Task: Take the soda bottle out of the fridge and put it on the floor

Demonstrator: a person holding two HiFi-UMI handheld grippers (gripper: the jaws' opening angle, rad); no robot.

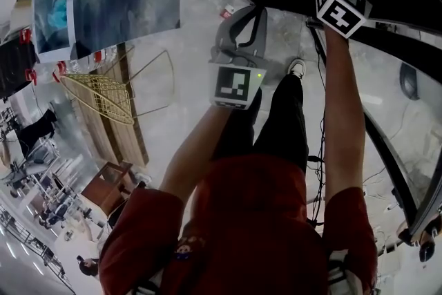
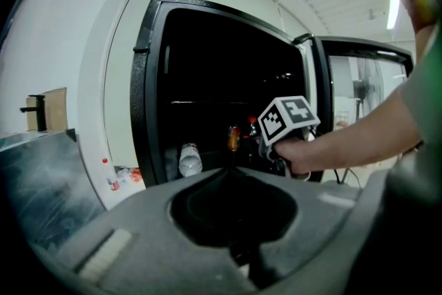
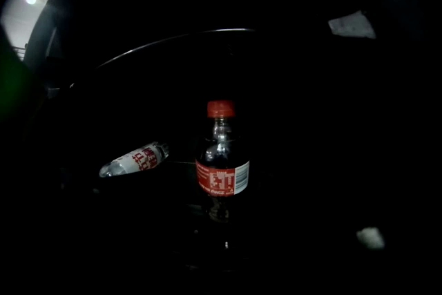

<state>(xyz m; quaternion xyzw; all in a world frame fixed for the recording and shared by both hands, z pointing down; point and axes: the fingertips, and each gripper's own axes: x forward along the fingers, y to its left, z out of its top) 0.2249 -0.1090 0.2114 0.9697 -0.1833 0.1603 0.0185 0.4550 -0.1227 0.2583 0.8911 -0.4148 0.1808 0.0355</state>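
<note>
The soda bottle [image 3: 222, 176], dark with a red cap and red label, stands upright on a shelf in the dark fridge, straight ahead in the right gripper view. In the left gripper view the soda bottle [image 2: 234, 137] shows small and deep inside. My right gripper reaches into the fridge. Only its marker cube [image 2: 289, 119] and the hand show, and its jaws are lost in the dark. Nothing presses on the bottle. My left gripper [image 1: 243, 10] hangs outside in front of the fridge, its jaws together and empty.
A clear water bottle [image 3: 135, 159] lies on its side left of the soda. The fridge's black frame [image 2: 141, 114] stands open, its glass door [image 2: 359, 86] swung right. A wire rack [image 1: 97, 97] and wooden stool [image 1: 110, 186] stand left; cables [image 1: 319, 148] cross the floor.
</note>
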